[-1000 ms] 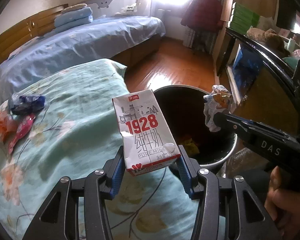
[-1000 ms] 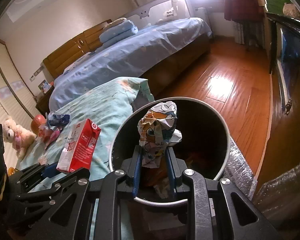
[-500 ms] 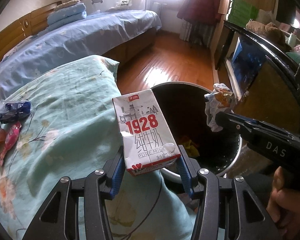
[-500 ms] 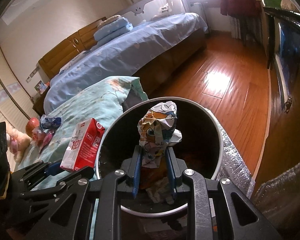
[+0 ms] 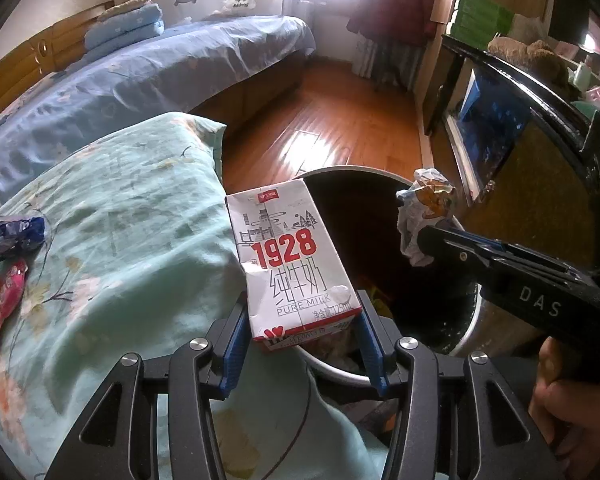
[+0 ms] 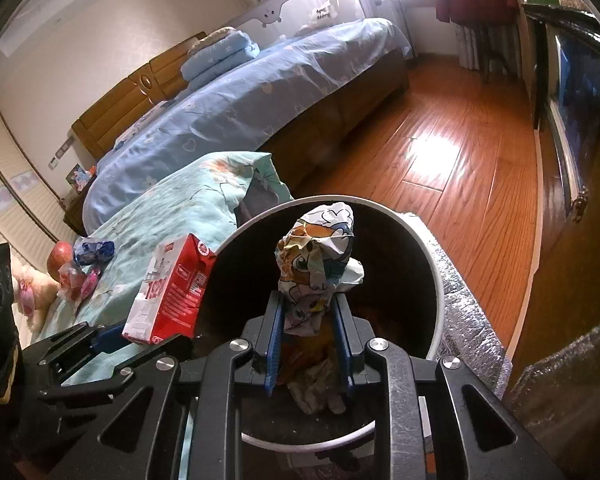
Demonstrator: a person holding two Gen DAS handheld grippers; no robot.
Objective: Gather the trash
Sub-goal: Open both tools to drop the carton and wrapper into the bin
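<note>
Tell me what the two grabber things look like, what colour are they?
Both are black, angular frames with cut-out holes and round silver screws. The left gripper has blue pads lining its two fingers, and so does the right gripper. Seen from the left wrist camera, the right gripper's side carries white letters spelling DAS. A bare hand holds its handle. No cables show.

One carton (image 5: 296, 264), one wad (image 6: 320, 264), one bin (image 6: 436, 280).
</note>
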